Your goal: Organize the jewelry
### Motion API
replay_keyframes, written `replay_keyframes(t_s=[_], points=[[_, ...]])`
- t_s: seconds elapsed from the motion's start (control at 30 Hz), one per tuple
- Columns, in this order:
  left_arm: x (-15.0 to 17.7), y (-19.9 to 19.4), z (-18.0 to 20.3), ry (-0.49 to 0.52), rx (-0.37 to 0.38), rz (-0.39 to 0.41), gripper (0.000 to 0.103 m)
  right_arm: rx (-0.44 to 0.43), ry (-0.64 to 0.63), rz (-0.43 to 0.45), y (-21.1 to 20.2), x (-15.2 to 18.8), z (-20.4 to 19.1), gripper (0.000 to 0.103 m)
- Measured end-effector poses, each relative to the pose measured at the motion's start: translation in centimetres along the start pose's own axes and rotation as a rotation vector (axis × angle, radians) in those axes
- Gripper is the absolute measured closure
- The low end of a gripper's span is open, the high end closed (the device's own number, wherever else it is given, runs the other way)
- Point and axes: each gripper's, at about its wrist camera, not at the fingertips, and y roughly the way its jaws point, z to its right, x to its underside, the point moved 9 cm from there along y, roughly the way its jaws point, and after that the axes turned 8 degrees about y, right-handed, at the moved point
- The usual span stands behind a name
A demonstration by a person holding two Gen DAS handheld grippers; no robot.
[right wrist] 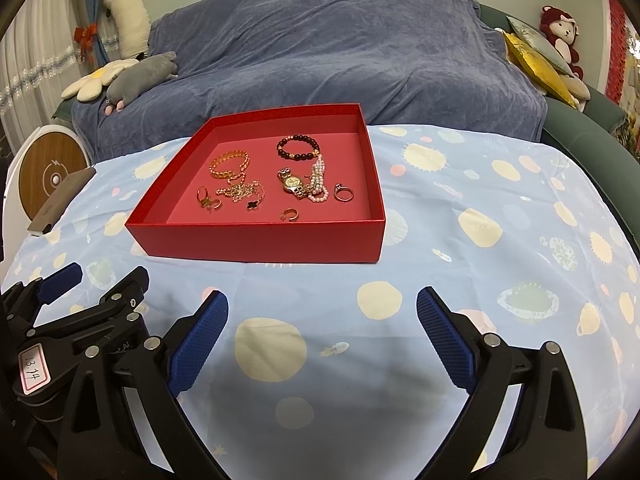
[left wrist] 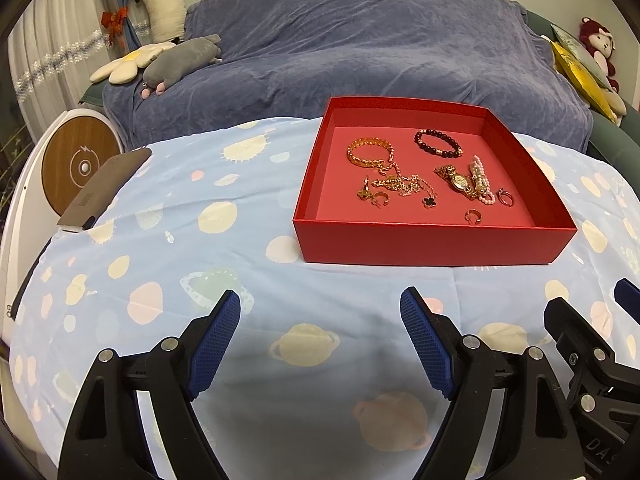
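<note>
You can read a handwritten "13 74" on the white sticker (right wrist: 33, 367) stuck to the left gripper's black body in your right wrist view. In your left wrist view, embossed letters "DA" (left wrist: 599, 446) show on the right gripper's body, the rest cut off.

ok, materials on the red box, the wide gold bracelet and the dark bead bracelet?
Red box: looks like matte paperboard; thin straight walls, crisp folded corners, no gloss.
Wide gold bracelet: likely polished metal, gold-toned; chain-link pattern with bright glints. Plating or solid cannot be told.
Dark bead bracelet: round glossy beads, near-black; stone, glass or lacquered wood, the look leaves it open. A few gold-coloured spacers.
</note>
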Motion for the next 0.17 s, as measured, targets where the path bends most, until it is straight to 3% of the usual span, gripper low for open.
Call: replay_keyframes(t_s=[0.17], points=[[-0.04, 0.08, -0.04, -0.011, 0.018, 0.0, 0.024, 0.008, 0.002, 0.016, -0.05, -0.08, 0.21, 0.006]])
